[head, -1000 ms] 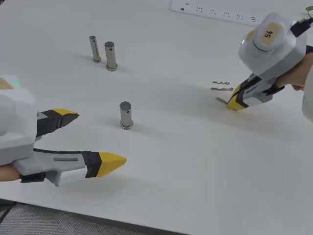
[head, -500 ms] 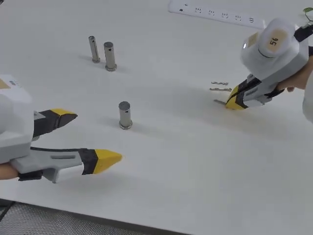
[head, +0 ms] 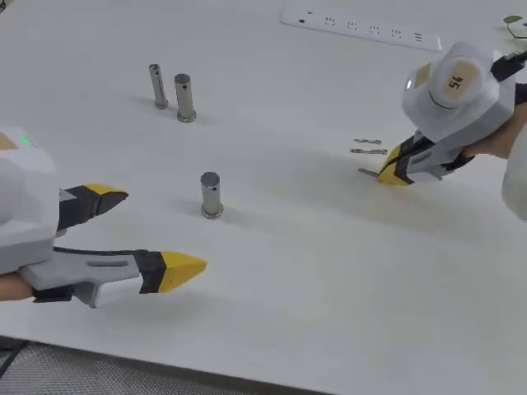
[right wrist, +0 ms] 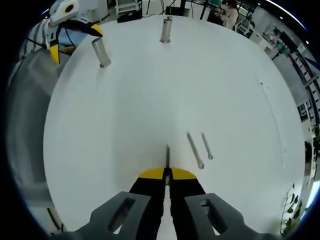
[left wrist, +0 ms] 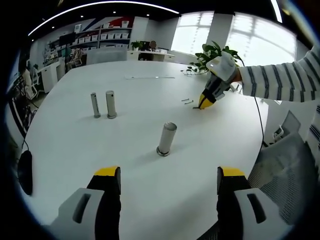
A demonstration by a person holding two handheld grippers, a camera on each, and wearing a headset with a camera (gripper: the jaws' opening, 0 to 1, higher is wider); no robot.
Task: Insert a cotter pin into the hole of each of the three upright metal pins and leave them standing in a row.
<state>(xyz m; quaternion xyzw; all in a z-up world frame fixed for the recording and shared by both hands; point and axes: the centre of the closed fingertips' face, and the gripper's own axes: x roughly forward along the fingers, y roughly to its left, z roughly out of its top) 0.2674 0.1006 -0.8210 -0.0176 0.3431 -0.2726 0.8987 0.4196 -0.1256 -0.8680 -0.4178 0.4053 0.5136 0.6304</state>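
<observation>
Cotter pin (right wrist: 167, 155) is gripped by one end in the right claw (right wrist: 167, 172), whose yellow tips are clenched on it, and its free end is pointed out ahead over the white counter (head: 313, 271). From the head view, that right claw (head: 387, 175) is held low at the right side, tips angled down close to the surface, with the pin (head: 369, 172) jutting out to the left. A second cotter pin (head: 368, 151) and a third cotter pin (head: 367, 141) are laid flat on the counter just beyond it, side by side and apart from the tips. Over on the left, the left claw (head: 160, 230) is held low and released, jaws spread wide with nothing between them. It is aimed at the nearest metal pin (head: 212, 194), which stands upright ahead of the tips, untouched. Farther back on the left, a thin metal pin (head: 156, 85) and a thicker metal pin (head: 184, 97) are stood upright just beside each other, well apart from the nearest one. A power strip (head: 362, 29) is laid along the far edge.
</observation>
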